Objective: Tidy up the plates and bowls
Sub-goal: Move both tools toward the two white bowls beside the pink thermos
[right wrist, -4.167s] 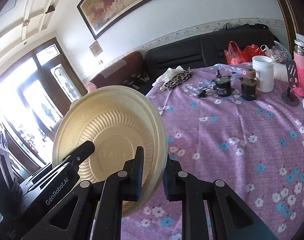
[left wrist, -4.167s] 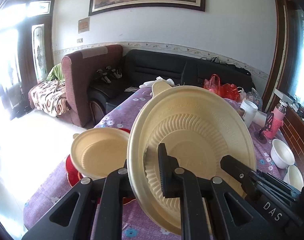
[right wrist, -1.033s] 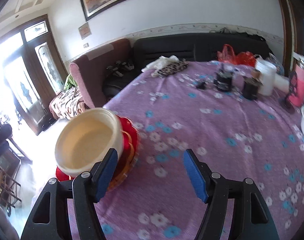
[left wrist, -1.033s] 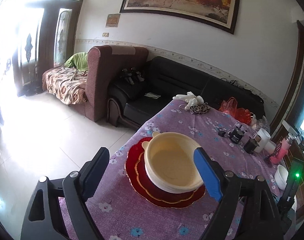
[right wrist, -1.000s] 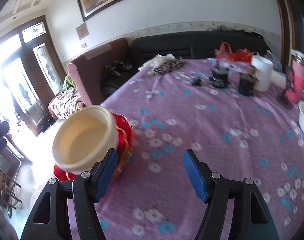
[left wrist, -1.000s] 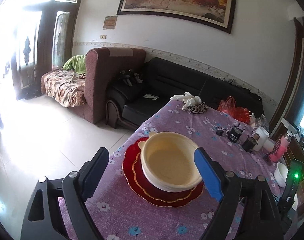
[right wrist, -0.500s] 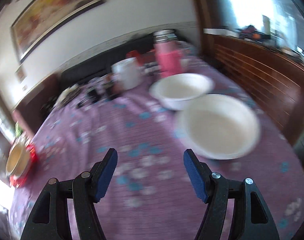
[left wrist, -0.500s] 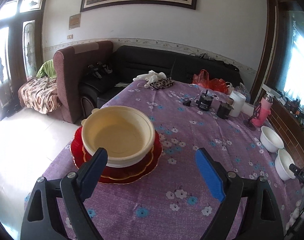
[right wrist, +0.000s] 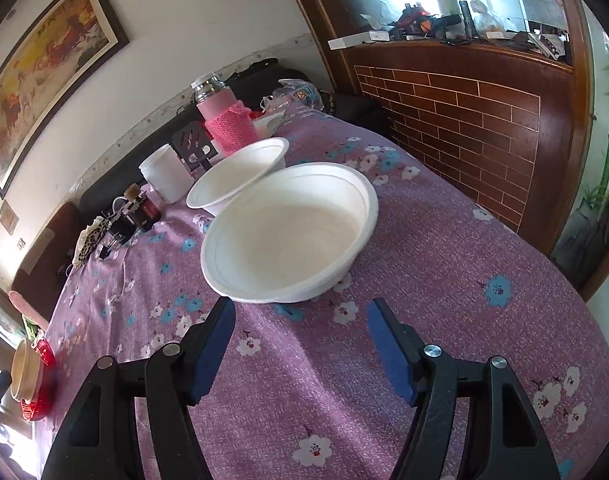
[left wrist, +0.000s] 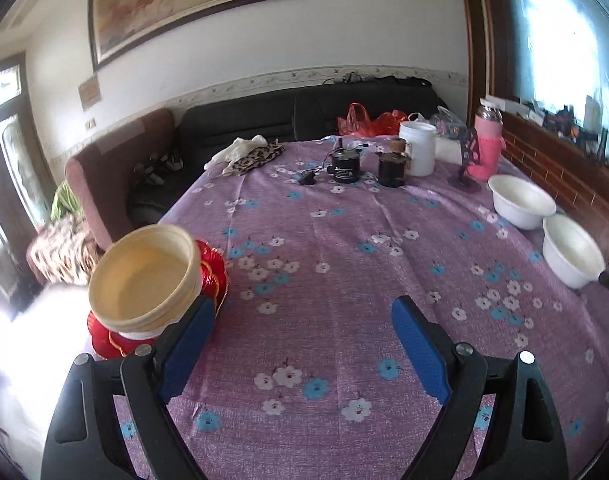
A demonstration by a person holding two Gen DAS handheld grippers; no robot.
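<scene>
A stack of cream plates (left wrist: 144, 280) sits on red plates (left wrist: 214, 280) at the table's left edge; it shows small in the right wrist view (right wrist: 22, 368). Two white bowls stand at the right: a near one (right wrist: 288, 236) (left wrist: 572, 252) and a far one (right wrist: 240, 176) (left wrist: 520, 200). My right gripper (right wrist: 300, 316) is open and empty, just short of the near white bowl. My left gripper (left wrist: 302, 320) is open and empty over the table, right of the cream stack.
A purple flowered cloth (left wrist: 336, 248) covers the table. At the far end stand a pink flask (right wrist: 224, 120), a white jar (right wrist: 164, 176), dark small jars (left wrist: 346, 166) and a leopard cloth (left wrist: 256, 158). A brick-pattern counter (right wrist: 464, 112) runs along the right.
Both grippers let go of the cream plates, now stacked on the red plates. The left view has swung right along the table. The right gripper has moved closer to the near white bowl.
</scene>
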